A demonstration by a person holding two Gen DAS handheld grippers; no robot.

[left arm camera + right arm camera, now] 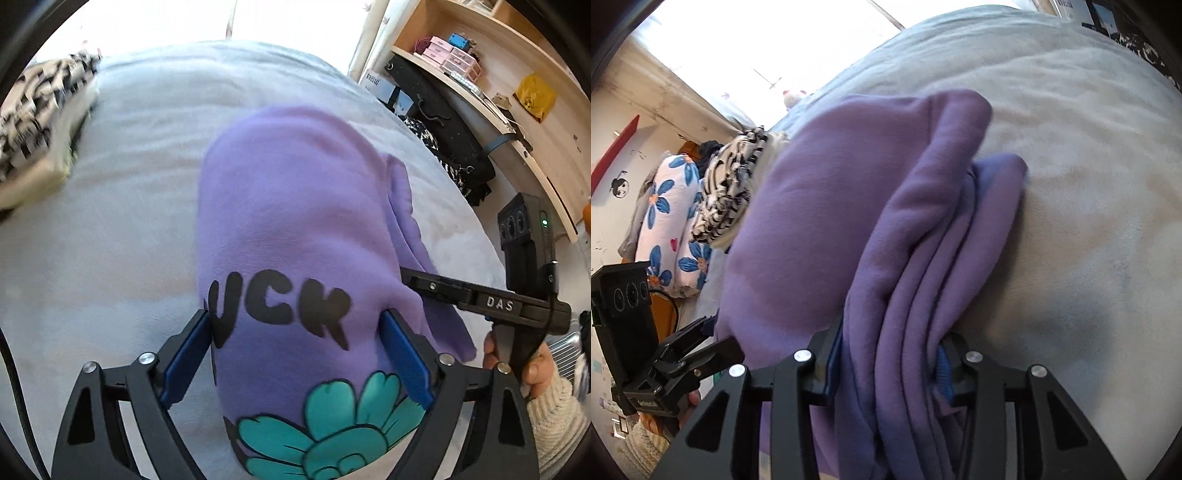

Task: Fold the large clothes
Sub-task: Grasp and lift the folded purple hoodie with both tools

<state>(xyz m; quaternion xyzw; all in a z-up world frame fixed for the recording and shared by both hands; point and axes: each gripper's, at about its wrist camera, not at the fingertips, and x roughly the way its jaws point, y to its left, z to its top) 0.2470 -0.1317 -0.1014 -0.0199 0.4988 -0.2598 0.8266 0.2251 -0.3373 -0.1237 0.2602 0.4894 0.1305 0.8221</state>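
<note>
A pale grey bed [129,229] carries the purple sweatshirt [295,221], folded near its middle. A black-and-white patterned garment [40,110] lies at the far edge. The left gripper [295,332] jaws clamp the printed end; the right gripper [886,354] jaws pinch the stacked side folds.

One purple sweatshirt [295,221] lies at centre, with two grippers, left [295,332] and right [886,365], at six o'clock. One black-and-white folded garment [37,122] sits at ten o'clock.

Purple sweatshirt [295,206] print partly hidden
</note>
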